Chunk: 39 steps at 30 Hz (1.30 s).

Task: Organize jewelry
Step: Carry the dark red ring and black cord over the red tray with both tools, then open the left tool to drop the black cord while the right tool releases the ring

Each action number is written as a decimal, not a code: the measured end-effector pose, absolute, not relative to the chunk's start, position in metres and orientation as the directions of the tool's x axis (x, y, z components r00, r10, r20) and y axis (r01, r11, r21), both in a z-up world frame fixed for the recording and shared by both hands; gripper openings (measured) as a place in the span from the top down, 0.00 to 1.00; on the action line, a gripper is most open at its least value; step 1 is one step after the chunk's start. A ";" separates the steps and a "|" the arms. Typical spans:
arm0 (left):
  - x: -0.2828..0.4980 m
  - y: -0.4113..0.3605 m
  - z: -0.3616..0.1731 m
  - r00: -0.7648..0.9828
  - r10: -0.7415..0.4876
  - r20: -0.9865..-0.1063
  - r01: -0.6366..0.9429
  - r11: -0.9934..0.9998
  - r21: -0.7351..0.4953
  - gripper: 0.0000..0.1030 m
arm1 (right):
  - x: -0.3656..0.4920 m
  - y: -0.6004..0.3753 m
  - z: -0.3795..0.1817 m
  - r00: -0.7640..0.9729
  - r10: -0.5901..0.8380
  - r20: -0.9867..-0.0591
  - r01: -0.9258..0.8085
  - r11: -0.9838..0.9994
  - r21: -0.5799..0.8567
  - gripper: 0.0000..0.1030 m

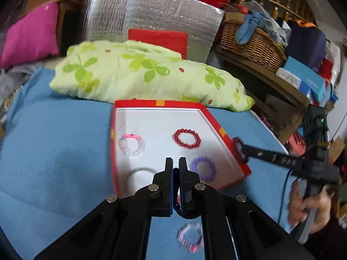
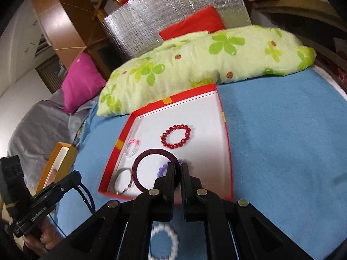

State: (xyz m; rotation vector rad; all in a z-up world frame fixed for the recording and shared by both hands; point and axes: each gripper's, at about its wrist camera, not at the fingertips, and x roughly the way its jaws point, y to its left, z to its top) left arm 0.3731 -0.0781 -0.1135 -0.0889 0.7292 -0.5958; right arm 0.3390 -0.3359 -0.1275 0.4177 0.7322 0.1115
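A red box with a white inside point(image 1: 203, 110) point(image 2: 225, 130) lies on the blue blanket. It holds a red bead bracelet point(image 1: 187, 139) point(image 2: 176, 136), a clear pink bracelet point(image 1: 131, 144) point(image 2: 131, 148), a purple bracelet point(image 1: 203, 168) point(image 2: 162, 170) and a grey bangle point(image 1: 141, 172) point(image 2: 123, 181). My right gripper point(image 2: 178, 169) point(image 1: 238, 149) is shut on a dark maroon ring bracelet point(image 2: 149, 166) over the box's near right edge. My left gripper point(image 1: 176, 163) is shut above the box's near edge; a small dark thing shows between its fingers. A pink bead bracelet point(image 1: 190, 236) and a white bead bracelet point(image 2: 164, 242) lie on the blanket.
A green flowered pillow point(image 1: 141, 73) lies behind the box, with a silver foil panel point(image 1: 151, 17) and a red cushion point(image 1: 160, 39) beyond. A pink cushion point(image 1: 30, 34) is far left. A wicker basket point(image 1: 253, 43) stands at the right. An orange box point(image 2: 58, 162) sits left.
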 end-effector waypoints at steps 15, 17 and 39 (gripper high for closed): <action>0.455 -0.129 -0.143 0.547 -0.496 -0.675 0.458 0.852 -0.255 0.95 | 0.481 -0.352 -0.151 0.651 0.127 -0.748 0.201 0.922 0.331 0.94; 0.460 -0.133 -0.148 0.534 -0.494 -0.686 0.459 0.851 -0.256 0.95 | 0.492 -0.356 -0.154 0.642 0.125 -0.756 0.225 0.912 0.342 0.94; 0.461 -0.127 -0.138 0.588 -0.482 -0.649 0.478 0.855 -0.201 0.51 | 0.508 -0.370 -0.155 0.640 0.139 -0.755 0.288 0.869 0.403 0.92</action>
